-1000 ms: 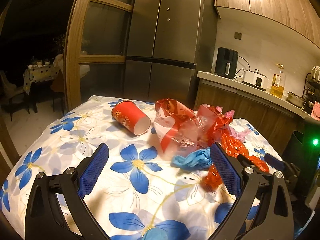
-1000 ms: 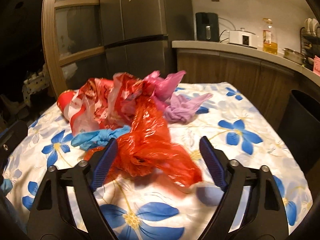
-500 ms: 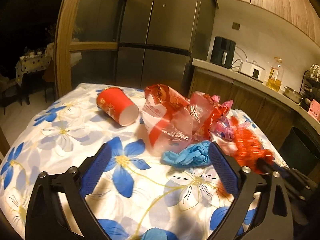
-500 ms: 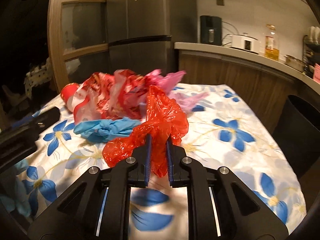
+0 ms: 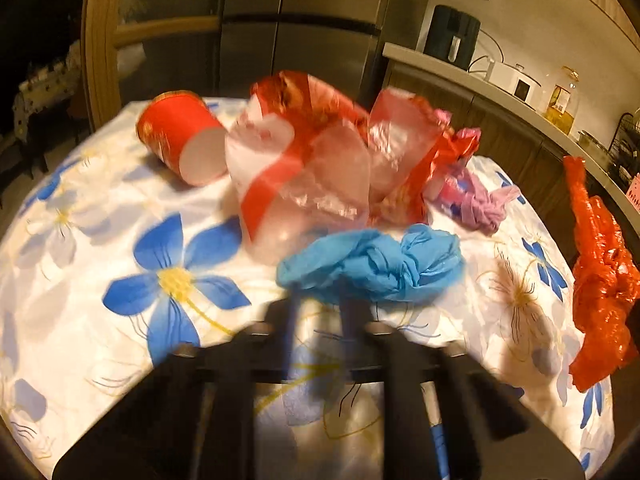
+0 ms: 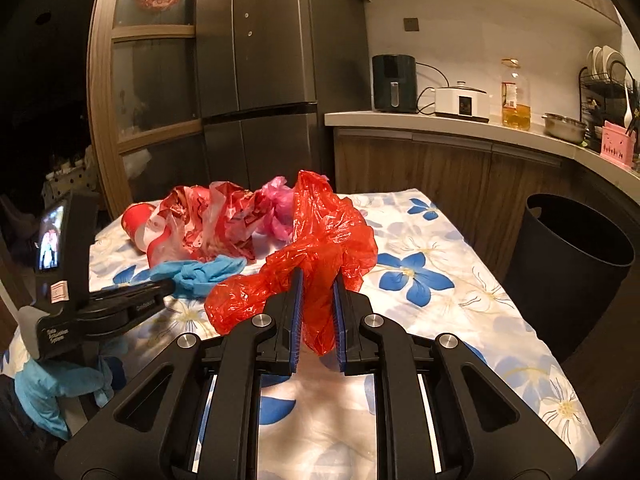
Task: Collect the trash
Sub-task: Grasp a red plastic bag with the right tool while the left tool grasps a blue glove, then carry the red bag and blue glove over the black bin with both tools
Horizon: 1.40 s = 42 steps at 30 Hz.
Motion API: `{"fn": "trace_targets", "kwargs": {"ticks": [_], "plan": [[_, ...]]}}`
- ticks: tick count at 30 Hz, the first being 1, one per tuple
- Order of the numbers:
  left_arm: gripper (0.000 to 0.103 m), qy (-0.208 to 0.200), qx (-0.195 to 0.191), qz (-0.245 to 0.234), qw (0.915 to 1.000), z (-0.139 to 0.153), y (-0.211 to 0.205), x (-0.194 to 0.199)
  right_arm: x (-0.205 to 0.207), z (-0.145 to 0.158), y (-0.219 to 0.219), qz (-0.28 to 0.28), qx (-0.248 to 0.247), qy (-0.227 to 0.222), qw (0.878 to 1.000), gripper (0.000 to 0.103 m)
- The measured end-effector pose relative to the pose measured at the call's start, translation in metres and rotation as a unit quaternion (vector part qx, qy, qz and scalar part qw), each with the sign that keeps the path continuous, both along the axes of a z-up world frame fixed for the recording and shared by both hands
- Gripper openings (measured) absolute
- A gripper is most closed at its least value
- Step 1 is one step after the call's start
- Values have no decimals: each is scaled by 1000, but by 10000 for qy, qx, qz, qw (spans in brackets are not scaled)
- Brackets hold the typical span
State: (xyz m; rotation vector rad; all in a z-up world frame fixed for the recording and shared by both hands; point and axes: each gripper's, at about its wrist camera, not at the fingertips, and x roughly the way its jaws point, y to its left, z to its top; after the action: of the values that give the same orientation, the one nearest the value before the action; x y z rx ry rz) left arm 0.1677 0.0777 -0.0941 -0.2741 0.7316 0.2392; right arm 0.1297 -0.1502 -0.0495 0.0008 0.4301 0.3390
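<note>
Holding the crumpled red plastic bag [image 6: 320, 240] in my right fingers [image 6: 297, 312]; left fingers [image 5: 290, 312] narrowed at the knotted blue bag [image 5: 372, 264], grip unclear; nothing binned.

Right gripper [image 6: 317, 300]: fingers [image 6: 297, 308] drawn nearly together, clamped on a red plastic bag [image 6: 320, 240] bulging above and hanging below the tips. Left gripper [image 5: 318, 300]: motion-blurred, fingers [image 5: 290, 312] close together, tips at a blue glove [image 5: 372, 264]; grip unconfirmed.
</note>
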Motion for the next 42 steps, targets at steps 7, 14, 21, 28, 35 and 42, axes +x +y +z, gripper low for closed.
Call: {"fn": "trace_targets", "kwargs": {"ticks": [7, 14, 21, 28, 35, 42], "plan": [[0, -355, -36, -270, 9990, 11, -17, -23, -7, 2, -10, -74, 15, -17, 10000, 13], [0, -664, -144, -301, 9972, 21, -21, -38, -15, 4, -24, -167, 93, -16, 9998, 13], [54, -601, -370, -188, 9973, 16, -26, -14, -18, 3, -34, -221, 185, 7, 9996, 13], [38, -152, -248, 173, 9994, 5, -35, 25, -14, 0, -43, -294, 265, 40, 9992, 13], [9, -138, -365, 180, 9991, 1, -35, 15, -11, -2, -48, -303, 299, 77, 9991, 13], [7, -707, -276, -83, 9971, 28, -54, -31, -13, -1, -54, -367, 342, 33, 9987, 13]]}}
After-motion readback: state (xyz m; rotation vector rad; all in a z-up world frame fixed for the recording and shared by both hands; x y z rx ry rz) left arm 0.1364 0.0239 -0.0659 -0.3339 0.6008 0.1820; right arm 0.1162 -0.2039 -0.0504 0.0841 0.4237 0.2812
